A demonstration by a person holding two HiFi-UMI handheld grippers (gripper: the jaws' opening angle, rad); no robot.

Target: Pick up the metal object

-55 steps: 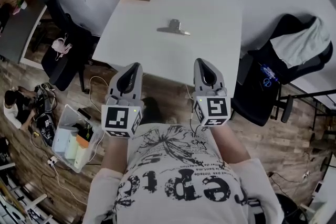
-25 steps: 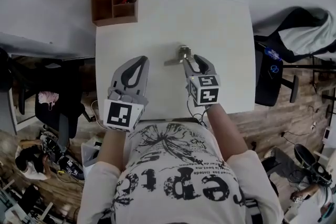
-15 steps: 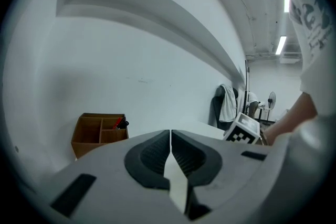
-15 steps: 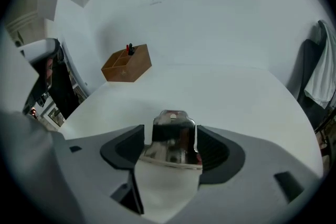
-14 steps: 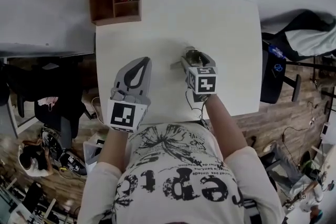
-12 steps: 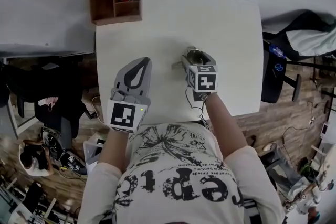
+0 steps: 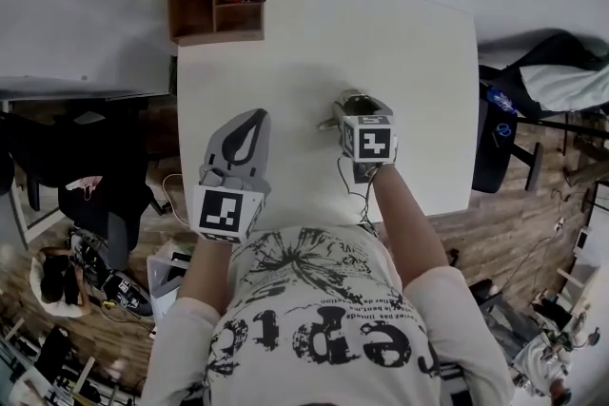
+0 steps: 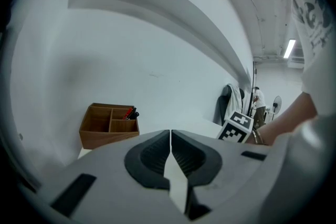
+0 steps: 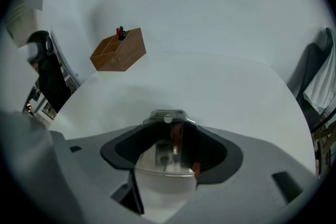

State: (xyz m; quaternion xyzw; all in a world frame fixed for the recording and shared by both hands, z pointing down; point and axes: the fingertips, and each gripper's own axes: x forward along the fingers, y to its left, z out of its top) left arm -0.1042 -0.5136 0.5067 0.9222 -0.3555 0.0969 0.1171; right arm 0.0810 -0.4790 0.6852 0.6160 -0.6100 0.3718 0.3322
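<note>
Two hand-held grippers work over a white table point(image 7: 419, 62). At mid-frame the right gripper point(image 7: 354, 100) tips steeply down, its jaws having just opened wide, with the metal object point(image 9: 167, 119) on the tabletop between them, not yet pinched. A clean pickup likely means centring the pads on its raised part before closing. The left gripper point(image 7: 249, 121), jaws together and empty, hangs lower left. A wooden box point(image 7: 219, 35) sits well apart, upper left, and nothing blocks the way.

Shiny metal object point(image 9: 164, 157), matt white table point(image 7: 409, 62), brown wooden box point(image 7: 219, 35)
</note>
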